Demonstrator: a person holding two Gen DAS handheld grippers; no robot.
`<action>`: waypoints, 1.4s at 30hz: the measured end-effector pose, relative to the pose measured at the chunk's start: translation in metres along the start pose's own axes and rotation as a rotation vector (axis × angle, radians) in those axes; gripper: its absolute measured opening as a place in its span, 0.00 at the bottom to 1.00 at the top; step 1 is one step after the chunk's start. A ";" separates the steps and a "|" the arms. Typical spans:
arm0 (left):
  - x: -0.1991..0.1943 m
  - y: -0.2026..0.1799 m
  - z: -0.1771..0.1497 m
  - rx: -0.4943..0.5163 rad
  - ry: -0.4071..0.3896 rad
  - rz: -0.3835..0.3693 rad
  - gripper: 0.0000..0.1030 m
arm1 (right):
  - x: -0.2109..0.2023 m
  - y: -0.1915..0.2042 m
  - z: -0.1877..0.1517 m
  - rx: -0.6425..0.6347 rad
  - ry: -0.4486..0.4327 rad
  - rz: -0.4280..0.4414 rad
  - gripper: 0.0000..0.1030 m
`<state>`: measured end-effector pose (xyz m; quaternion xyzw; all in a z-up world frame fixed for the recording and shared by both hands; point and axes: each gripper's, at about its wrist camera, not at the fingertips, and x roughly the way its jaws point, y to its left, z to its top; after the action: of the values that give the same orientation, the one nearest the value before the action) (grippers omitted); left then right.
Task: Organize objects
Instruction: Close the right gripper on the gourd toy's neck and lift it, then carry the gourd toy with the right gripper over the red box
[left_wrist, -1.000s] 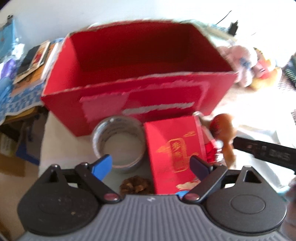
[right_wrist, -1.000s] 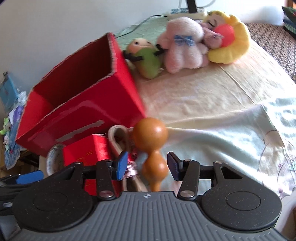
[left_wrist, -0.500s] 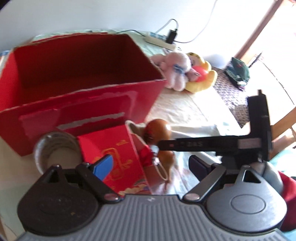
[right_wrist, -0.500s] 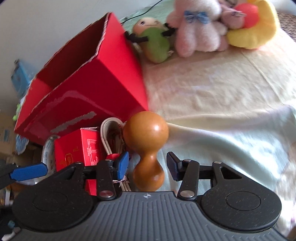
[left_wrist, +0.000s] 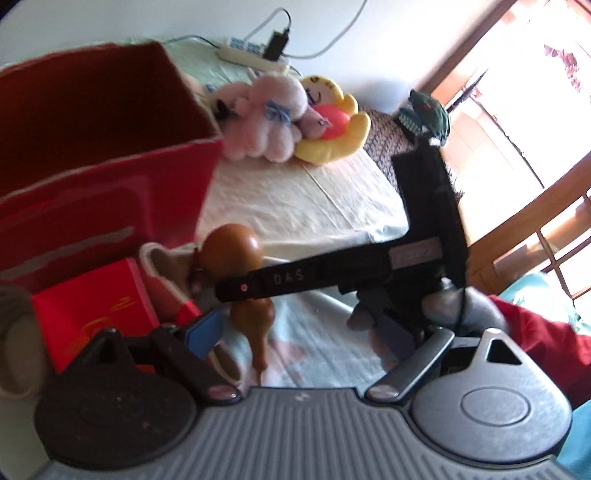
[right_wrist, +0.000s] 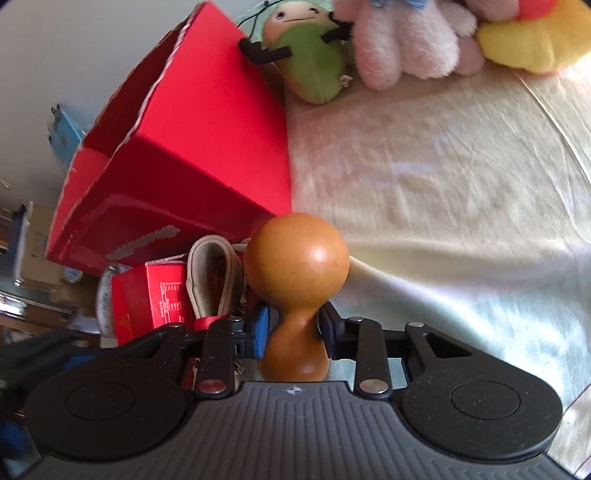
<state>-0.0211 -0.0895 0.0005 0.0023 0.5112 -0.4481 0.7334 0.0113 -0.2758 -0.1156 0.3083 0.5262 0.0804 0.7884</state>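
Right wrist: fingers (right_wrist: 293, 330) pinch smooth wooden gourd (right_wrist: 296, 288) at waist; left fingers (left_wrist: 301, 332) open.

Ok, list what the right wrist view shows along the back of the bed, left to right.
big red box → green plush → pink plush → yellow plush

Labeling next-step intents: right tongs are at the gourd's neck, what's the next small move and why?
Probably lift it straight up. The right tongs look shut on the gourd at its narrow waist, so the grip seems set. The red box stands open just behind it, and lifting would free the gourd from the slipper beside it.
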 end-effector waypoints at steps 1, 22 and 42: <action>0.009 -0.002 0.002 0.005 0.011 0.006 0.88 | -0.002 -0.002 0.001 -0.002 0.001 0.007 0.30; 0.063 -0.029 0.027 -0.022 0.008 -0.055 0.70 | -0.066 -0.023 0.027 -0.161 -0.078 0.115 0.30; -0.079 0.029 0.102 0.032 -0.263 0.080 0.50 | -0.041 0.147 0.094 -0.364 -0.239 0.091 0.30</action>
<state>0.0684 -0.0671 0.0957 -0.0244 0.4030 -0.4231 0.8112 0.1051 -0.2147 0.0246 0.1917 0.3914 0.1722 0.8834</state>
